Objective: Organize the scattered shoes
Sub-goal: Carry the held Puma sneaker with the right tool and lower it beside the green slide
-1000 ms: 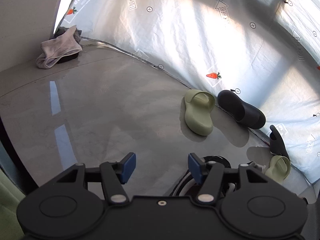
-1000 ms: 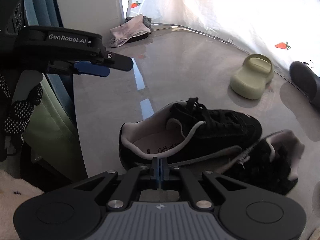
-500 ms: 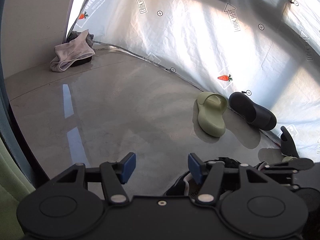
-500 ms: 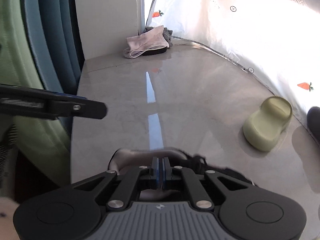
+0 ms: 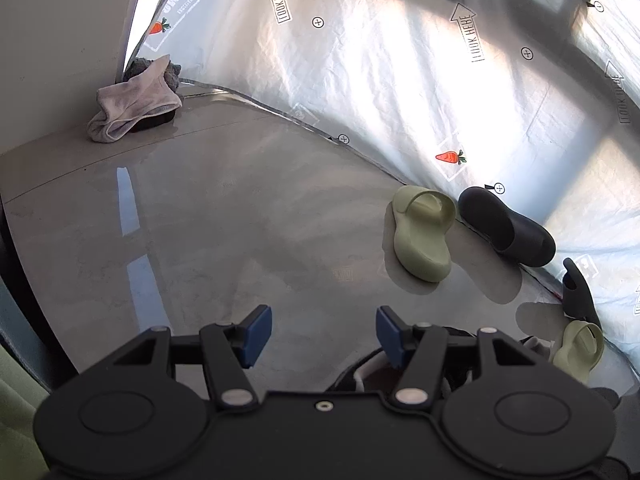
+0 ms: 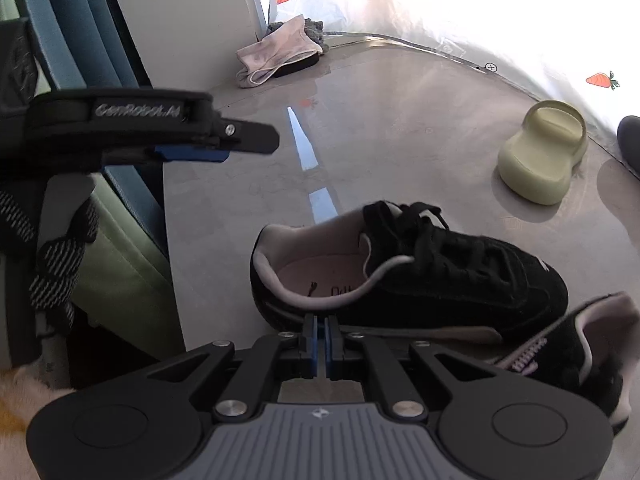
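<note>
- Right wrist view: one black sneaker (image 6: 420,276) stands upright on the grey floor (image 6: 400,128), just in front of the right hand-held gripper (image 6: 320,340). A second black sneaker (image 6: 580,344) lies tilted at its right, close to it.
- The right hand-held gripper is clenched, its blue pads pressed together with nothing between them; it does not hold the sneaker.
- Compared with half a second ago, this view shows the whole sneaker again, where before only its heel was seen.
- The left hand-held gripper (image 5: 320,334) is released, pads well apart, empty, above bare floor. Compared with one second ago, its opening looks the same.
- Count in the left wrist view: two pale green slides, one (image 5: 422,236) near the silver sheet (image 5: 400,80), one (image 5: 580,346) at the right edge; two dark clogs, one (image 5: 506,226) lying just beside the first slide, one (image 5: 576,290) standing on end.
- One pale cloth (image 5: 132,108) lies in the far corner over something dark.
</note>
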`<state>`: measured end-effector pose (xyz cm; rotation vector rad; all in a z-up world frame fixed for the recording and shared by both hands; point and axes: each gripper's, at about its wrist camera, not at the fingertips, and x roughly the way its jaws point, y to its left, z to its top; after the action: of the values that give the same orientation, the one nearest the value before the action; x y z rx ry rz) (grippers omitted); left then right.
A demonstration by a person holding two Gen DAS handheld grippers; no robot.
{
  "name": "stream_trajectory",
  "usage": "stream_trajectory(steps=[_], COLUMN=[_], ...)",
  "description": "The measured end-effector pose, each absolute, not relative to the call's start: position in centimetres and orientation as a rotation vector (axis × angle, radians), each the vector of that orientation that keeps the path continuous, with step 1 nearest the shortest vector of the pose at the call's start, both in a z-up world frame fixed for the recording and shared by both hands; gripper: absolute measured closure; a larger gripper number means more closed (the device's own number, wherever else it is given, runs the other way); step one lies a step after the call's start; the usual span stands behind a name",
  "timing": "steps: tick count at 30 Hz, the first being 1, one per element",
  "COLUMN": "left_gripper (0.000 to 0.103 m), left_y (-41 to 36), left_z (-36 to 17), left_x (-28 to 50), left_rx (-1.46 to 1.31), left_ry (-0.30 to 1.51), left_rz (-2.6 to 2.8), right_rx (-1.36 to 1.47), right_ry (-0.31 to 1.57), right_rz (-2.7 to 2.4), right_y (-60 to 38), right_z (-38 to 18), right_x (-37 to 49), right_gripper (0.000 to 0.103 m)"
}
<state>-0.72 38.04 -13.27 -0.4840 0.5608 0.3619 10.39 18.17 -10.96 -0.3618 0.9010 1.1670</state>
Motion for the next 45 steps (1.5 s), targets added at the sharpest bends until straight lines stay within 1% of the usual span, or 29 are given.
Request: stream_trajectory(steps=[5,9,17,23,26,29,30,31,32,33,34,37,41,45], left_gripper=[0.044,0.044,0.044,0.044,0.044,0.044,0.044,0.044,0.044,0.044,0.044,0.044,0.044,0.044], left_y=[38.9,39.4,39.3,39.5,39.7,39.9,40.0,40.1,40.2,40.2,40.3,40.0,39.7,39.5], left_z=[-13.7,-13.8,-13.9,-14.2,-14.3,-14.4,-14.5,-14.7,-14.9,-15.0,-15.0,-14.9,-15.1,-15.2], left_x=[-1.7,-2.0,-1.2,-0.9,-0.8,-0.7,-0.6,-0.4,-0.3,-0.1,0.0,0.3,0.6,0.6], left_rx=[-0.508,-0.518,-0.519,-0.523,-0.530,-0.527,-0.530,-0.538,-0.547,-0.555,-0.558,-0.545,-0.547,-0.545], left_ry=[0.568,0.569,0.577,0.583,0.587,0.585,0.586,0.589,0.593,0.596,0.596,0.593,0.605,0.614], left_rz=[0.402,0.426,0.419,0.420,0.421,0.424,0.424,0.420,0.416,0.412,0.409,0.396,0.379,0.374], right_rx=[-0.378,-0.367,-0.332,-0.264,-0.253,-0.191,-0.148,-0.122,-0.119,-0.152,-0.220,-0.325,-0.347,-0.419], right_ry=[0.889,0.888,0.834,0.780,0.787,0.768,0.744,0.727,0.714,0.691,0.649,0.570,0.693,0.753], right_rz=[1.197,1.216,1.176,1.050,1.037,1.050,1.065,1.082,1.108,1.111,1.070,1.025,1.039,1.045], right_y=[20.4,22.6,27.4,27.8,27.6,25.9,24.8,24.0,23.6,23.3,23.3,23.1,23.7,25.5], right_z=[-10.9,-11.0,-11.4,-11.9,-11.6,-10.4,-9.7,-9.4,-9.2,-9.1,-9.0,-8.8,-10.4,-13.0], right_x=[11.2,12.9,16.0,17.9,18.8,19.2,19.2,19.2,19.2,19.0,18.6,18.3,20.9,22.8], right_gripper=[0.098,0.103,0.103,0.103,0.103,0.092,0.077,0.059,0.050,0.025,0.011,0.011,0.011,0.011])
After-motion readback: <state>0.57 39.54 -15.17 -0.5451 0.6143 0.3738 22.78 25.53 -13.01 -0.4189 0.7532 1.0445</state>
